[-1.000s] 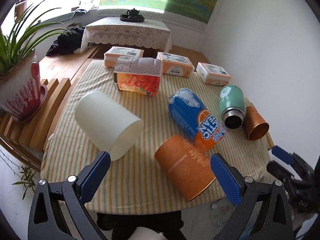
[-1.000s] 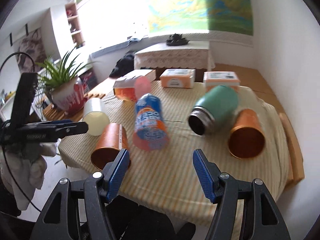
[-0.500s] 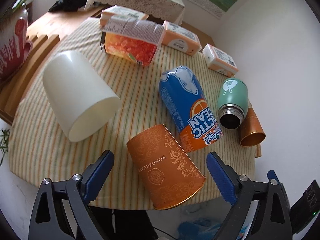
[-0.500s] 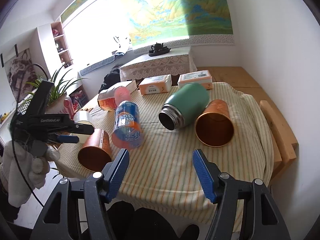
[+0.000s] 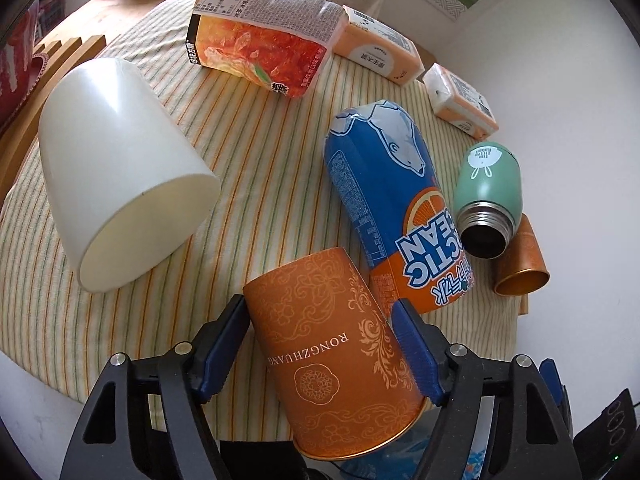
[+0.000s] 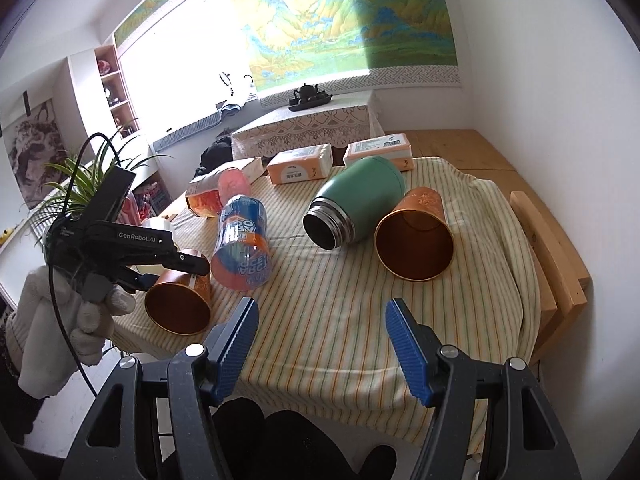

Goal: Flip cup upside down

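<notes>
An orange patterned cup lies on its side at the near edge of the striped table, mouth toward me. My left gripper has its blue fingers on both sides of this cup, touching or nearly touching it. In the right wrist view the same cup shows with the left gripper around it. A second orange cup lies on its side at the right; it also shows in the left wrist view. My right gripper is open and empty above the near table edge.
A white cup, a blue bottle and a green flask lie on their sides on the striped cloth. Cartons lie at the back. A wooden bench stands at the right, a plant at the left.
My left gripper has moved forward and down, and its fingers have narrowed around the near orange cup. The right gripper has pulled back and risen a little, staying open.
</notes>
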A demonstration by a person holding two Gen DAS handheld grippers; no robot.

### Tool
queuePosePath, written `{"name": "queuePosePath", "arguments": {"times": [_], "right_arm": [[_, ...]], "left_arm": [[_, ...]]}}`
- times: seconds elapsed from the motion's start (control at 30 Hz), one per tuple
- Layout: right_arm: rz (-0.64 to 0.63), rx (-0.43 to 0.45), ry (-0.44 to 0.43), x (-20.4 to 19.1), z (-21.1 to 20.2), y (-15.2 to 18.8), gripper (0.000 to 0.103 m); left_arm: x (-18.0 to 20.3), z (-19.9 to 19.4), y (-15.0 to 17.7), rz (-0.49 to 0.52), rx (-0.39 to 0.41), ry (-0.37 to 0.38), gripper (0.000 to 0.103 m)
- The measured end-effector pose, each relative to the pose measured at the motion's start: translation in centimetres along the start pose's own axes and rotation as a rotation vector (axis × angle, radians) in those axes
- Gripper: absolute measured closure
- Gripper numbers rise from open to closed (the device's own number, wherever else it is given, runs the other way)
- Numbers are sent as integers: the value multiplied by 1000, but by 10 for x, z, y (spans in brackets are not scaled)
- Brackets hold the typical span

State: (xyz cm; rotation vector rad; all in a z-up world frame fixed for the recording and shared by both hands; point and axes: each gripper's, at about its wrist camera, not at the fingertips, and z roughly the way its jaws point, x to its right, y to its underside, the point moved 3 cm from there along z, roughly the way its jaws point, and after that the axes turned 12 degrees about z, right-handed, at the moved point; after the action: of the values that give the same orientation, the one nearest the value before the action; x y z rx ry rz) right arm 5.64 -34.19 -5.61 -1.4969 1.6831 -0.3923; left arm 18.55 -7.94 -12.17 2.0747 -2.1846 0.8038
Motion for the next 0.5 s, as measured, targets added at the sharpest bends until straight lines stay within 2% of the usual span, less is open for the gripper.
{"name": "queuePosePath", "arguments": {"times": [0.23,0.5], "right_arm": [[9,13,25,0,0,-1,41],[-5,14,66,-3,6,2,41]], "left_arm": [[4,-1,-2,30,16,-6,33],[5,-8,-2,61,44,-12,35]]}}
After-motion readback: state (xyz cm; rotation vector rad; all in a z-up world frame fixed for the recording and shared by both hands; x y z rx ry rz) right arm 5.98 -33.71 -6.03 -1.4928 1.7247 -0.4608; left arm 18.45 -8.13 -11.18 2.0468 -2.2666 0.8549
